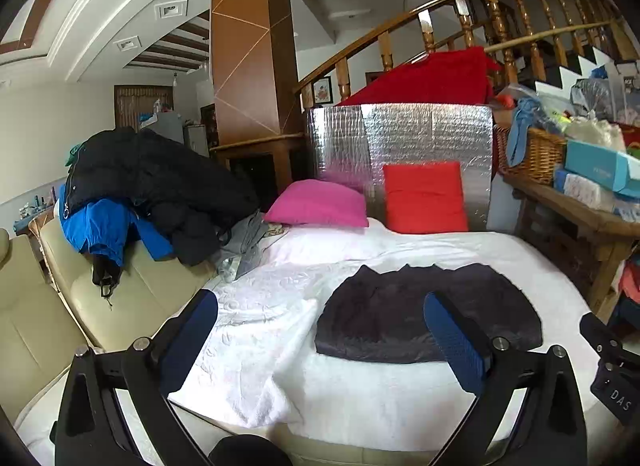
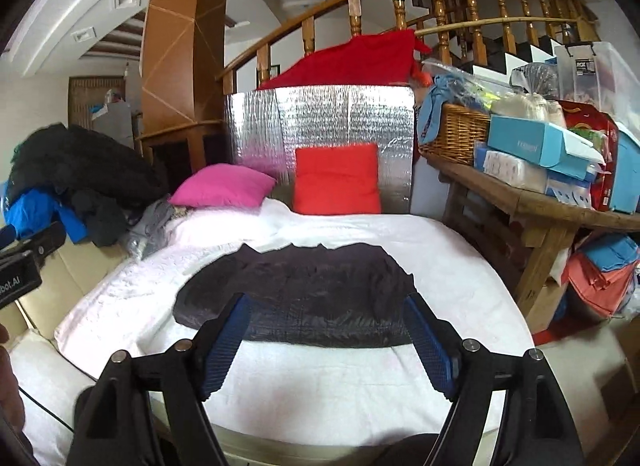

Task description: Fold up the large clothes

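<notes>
Dark folded fabric garment (image 2: 296, 294) lies crosswise on the white bedcover (image 2: 320, 378), ahead of both spread, empty grippers (right gripper (image 2: 332, 342) nearer; left gripper (image 1: 320, 342) offset leftward).

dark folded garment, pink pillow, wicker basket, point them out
dark folded garment (image 2: 312, 294), right wrist view, middle of its top
pink pillow (image 1: 318, 201), left wrist view, centre of its face
wicker basket (image 2: 454, 133), right wrist view, front wall

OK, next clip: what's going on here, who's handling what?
A person holds a claw in each hand over a bed covered in a white sheet. A dark garment lies folded flat on it. The left claw and right claw are both open and empty, clear of the cloth. More clothes are piled on the sofa at left, apparently yet to be folded.
</notes>
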`<state>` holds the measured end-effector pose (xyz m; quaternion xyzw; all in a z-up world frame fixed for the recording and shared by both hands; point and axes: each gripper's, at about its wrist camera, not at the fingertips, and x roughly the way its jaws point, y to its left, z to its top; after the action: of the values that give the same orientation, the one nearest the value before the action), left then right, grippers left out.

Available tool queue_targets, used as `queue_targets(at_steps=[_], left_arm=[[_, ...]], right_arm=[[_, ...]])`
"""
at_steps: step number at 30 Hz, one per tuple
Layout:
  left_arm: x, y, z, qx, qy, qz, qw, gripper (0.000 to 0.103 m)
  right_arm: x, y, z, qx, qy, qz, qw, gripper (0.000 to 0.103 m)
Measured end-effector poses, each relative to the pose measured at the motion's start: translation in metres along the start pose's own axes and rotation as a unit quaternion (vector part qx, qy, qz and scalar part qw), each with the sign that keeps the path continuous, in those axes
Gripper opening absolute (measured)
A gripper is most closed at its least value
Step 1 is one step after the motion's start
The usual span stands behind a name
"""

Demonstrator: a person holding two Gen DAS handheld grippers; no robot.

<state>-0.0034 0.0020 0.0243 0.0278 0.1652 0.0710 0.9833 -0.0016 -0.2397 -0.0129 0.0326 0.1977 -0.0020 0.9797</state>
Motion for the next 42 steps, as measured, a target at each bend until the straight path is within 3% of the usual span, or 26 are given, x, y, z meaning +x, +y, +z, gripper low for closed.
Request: queue_targets(at_steps=[11,42], left_arm=[[-0.028,0.002,0.006,-0.008,-0.009,0.004,0.9999,0.103],[-0.025,0.004,0.001,-0.011,0.002,0.009,0.9999,0.103]], right_arm=[[-0.028,0.004,0.008,0.033,-0.021,0.000,0.999,0.081],[-0.024,0.001,0.004,0.048,-0.018,-0.002,0.999,0.081]])
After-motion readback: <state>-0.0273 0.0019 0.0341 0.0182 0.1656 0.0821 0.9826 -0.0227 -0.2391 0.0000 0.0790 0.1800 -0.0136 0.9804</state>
